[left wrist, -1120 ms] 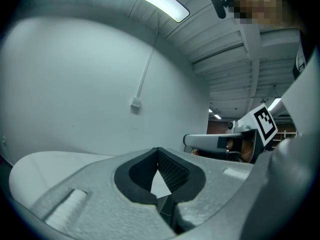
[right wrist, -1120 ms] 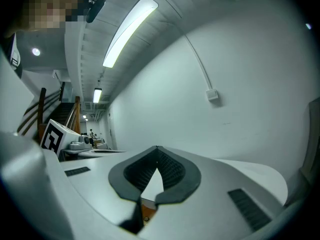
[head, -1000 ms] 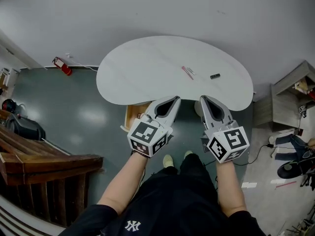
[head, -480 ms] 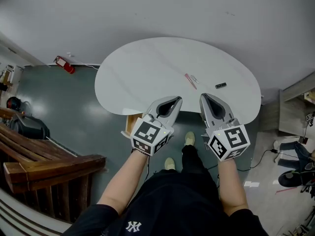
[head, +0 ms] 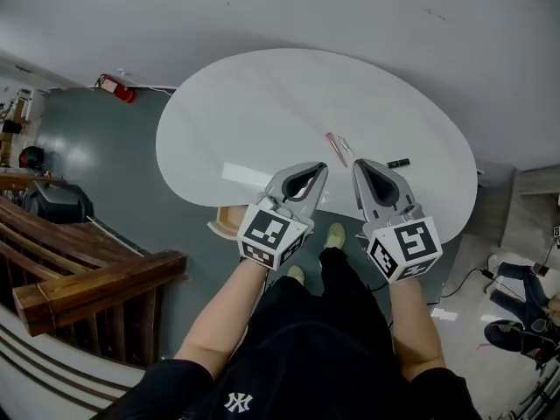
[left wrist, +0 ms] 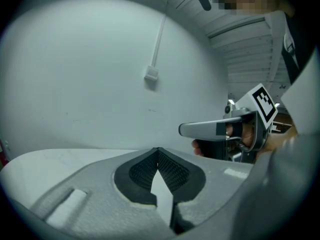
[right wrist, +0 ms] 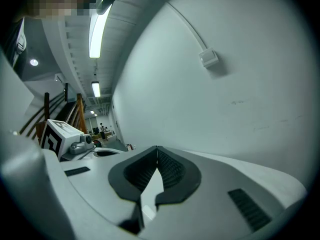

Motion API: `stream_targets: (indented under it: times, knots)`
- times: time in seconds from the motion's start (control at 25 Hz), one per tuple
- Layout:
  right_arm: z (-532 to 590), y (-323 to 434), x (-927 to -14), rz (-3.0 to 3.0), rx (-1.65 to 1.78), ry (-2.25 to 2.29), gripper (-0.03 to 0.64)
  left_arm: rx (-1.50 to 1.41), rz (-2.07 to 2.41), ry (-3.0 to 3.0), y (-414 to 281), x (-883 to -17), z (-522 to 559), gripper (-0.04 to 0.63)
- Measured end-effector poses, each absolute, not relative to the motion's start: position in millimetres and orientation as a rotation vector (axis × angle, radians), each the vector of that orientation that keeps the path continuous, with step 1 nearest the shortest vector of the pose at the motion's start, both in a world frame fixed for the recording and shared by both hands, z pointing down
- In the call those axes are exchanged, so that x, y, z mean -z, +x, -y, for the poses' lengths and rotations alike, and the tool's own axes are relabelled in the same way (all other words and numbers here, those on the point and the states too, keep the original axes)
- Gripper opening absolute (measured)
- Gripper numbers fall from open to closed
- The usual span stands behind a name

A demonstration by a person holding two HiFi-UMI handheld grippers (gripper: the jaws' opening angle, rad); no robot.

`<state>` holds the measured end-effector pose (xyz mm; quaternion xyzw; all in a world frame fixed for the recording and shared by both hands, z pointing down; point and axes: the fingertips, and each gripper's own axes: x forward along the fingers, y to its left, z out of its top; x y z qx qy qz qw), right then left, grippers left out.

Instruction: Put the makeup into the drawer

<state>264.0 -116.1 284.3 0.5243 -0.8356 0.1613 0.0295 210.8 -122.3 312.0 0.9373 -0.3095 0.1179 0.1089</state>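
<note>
Both my grippers hover at the near edge of the white tabletop (head: 262,103). Left gripper (head: 317,171): jaws pressed together at the tips, nothing between them. Right gripper (head: 360,168): same, tips closed and empty. Just beyond them on the tabletop lie a pink makeup pencil (head: 335,149), a pale stick (head: 346,145) beside it, and a black tube (head: 398,162) further right. The wooden drawer (head: 229,221) pokes out below the tabletop's edge, left of my left gripper.

One table (head: 262,103); one drawer (head: 226,220); two makeup sticks (head: 335,148); one black tube (head: 398,162); two tools (head: 323,168) (head: 357,164).
</note>
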Motion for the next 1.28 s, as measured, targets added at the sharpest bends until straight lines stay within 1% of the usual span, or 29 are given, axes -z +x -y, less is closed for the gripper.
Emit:
stream_targets:
  times: [0.24, 0.76, 0.96, 1.16, 1.28]
  knots:
    - [144.3, 271.6, -327.5, 2.542, -0.560, 1.537, 0.015, -0.366, 0.967, 2.712, 222.8, -339.2, 152.5, 0.009]
    - [166.8, 267.3, -467.4, 2.348, -0.741, 1.402, 0.017, -0.430, 1.004, 2.546, 227.4, -447.2, 181.8, 0.009]
    - [170.5, 273.1, -511.7, 2.262, -0.752, 1.354, 0.020, -0.451, 1.005, 2.500, 233.3, -478.0, 184.5, 0.009]
    - [169.3, 268.9, -545.8, 2.187, -0.765, 1.298, 0.072, -0.465, 1.018, 2.447, 228.9, -498.2, 181.3, 0.009]
    - [168.5, 267.3, -560.1, 2.147, -0.749, 1.276, 0.074, -0.471, 1.023, 2.428, 227.2, -508.1, 178.7, 0.009]
